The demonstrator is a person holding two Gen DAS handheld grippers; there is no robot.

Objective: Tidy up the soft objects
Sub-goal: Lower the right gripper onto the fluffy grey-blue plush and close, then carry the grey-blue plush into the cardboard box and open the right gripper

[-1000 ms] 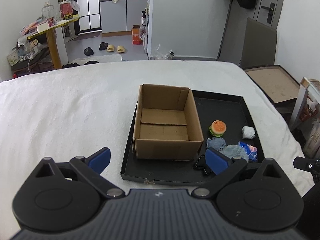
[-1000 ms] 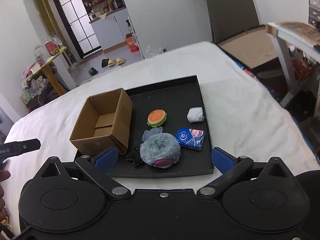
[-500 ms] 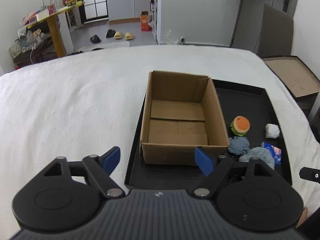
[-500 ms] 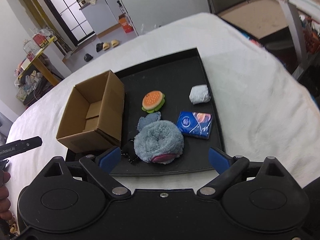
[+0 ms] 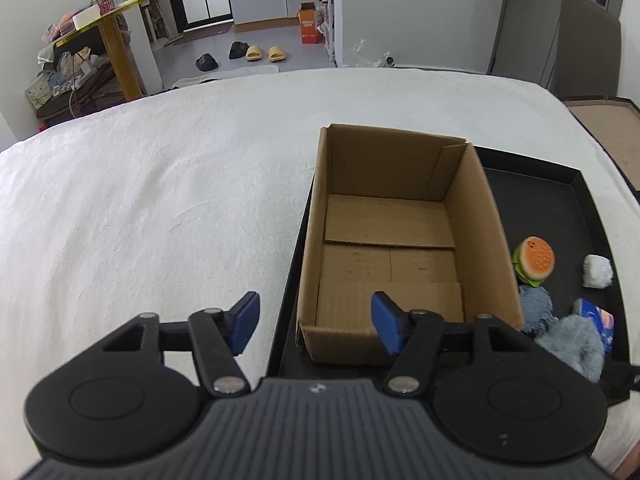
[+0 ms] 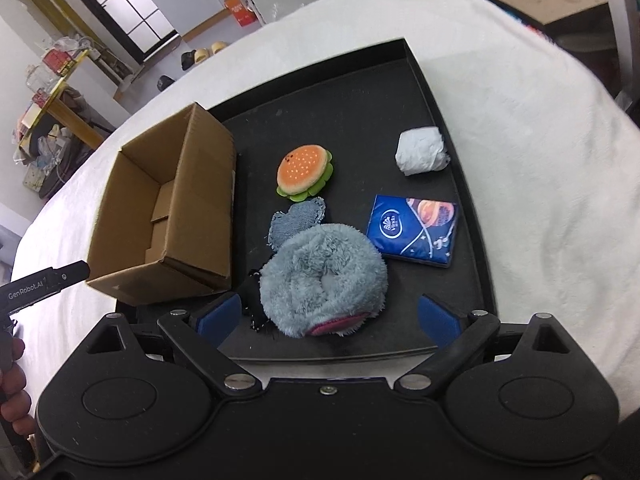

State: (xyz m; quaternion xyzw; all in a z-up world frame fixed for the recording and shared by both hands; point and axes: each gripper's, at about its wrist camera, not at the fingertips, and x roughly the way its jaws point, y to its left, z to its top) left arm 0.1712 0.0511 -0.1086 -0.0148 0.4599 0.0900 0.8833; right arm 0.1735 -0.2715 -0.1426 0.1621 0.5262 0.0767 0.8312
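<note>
An open, empty cardboard box [image 5: 392, 240] stands on the left side of a black tray [image 5: 560, 200]. My left gripper [image 5: 316, 320] hovers over the box's near left corner. Its jaws are closing, with the corner between them but no pad pressing on it. In the right wrist view, my right gripper [image 6: 328, 316] stands wide open around a fluffy grey-blue plush [image 6: 324, 276], apart from it. Beyond the plush lie a denim patch [image 6: 298, 220], a burger plush [image 6: 305, 172], a blue tissue pack [image 6: 414, 230] and a white wad [image 6: 420, 150].
The tray [image 6: 360, 100] rests on a white fleecy cover [image 5: 160, 200]. A small black item [image 6: 254, 292] lies beside the plush. The left tool's body [image 6: 40, 284] and a hand [image 6: 12, 380] show at the left edge. A yellow table [image 5: 116, 20] and slippers [image 5: 256, 52] lie beyond.
Both grippers have come down and forward toward the tray. The left jaws have narrowed and now frame the box's near corner. The right jaws stayed wide and now flank the fluffy plush.
</note>
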